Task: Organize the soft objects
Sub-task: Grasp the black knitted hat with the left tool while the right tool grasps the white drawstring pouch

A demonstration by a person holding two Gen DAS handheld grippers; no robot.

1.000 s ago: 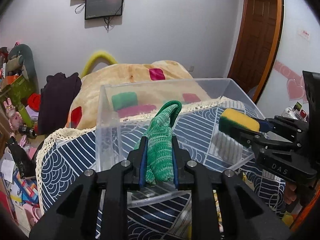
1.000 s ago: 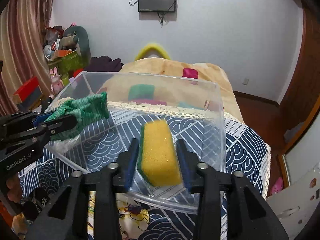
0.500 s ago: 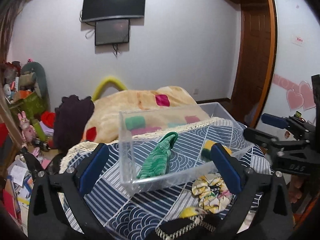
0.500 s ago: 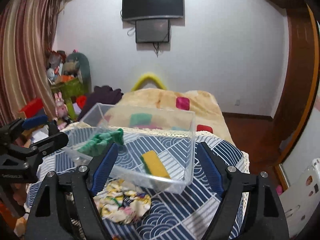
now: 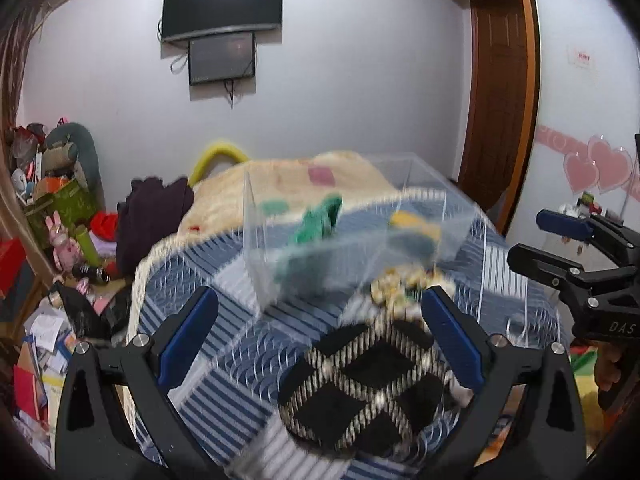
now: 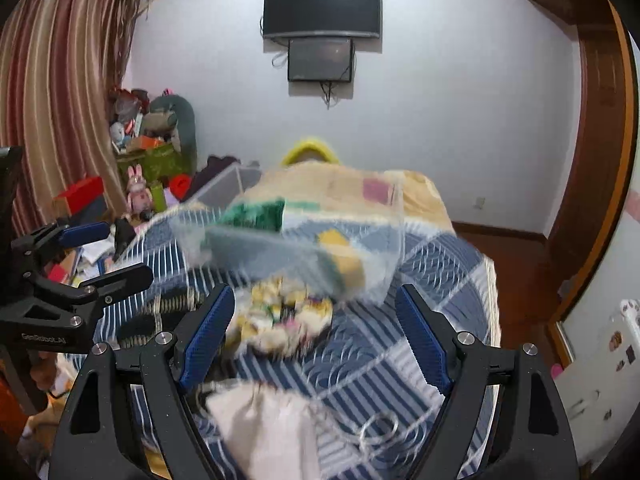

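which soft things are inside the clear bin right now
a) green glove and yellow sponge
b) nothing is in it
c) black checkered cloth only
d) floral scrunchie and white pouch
a: through the clear bin's wall the green glove and the yellow sponge show inside, while the floral scrunchie and the black checkered cloth lie outside on the blue cover.

Your table's blue cloth (image 5: 224,344) holds a clear box (image 5: 256,240) ahead of the fingers, a scrunchie (image 6: 280,316) between them, and a black-checked cloth (image 5: 360,392).
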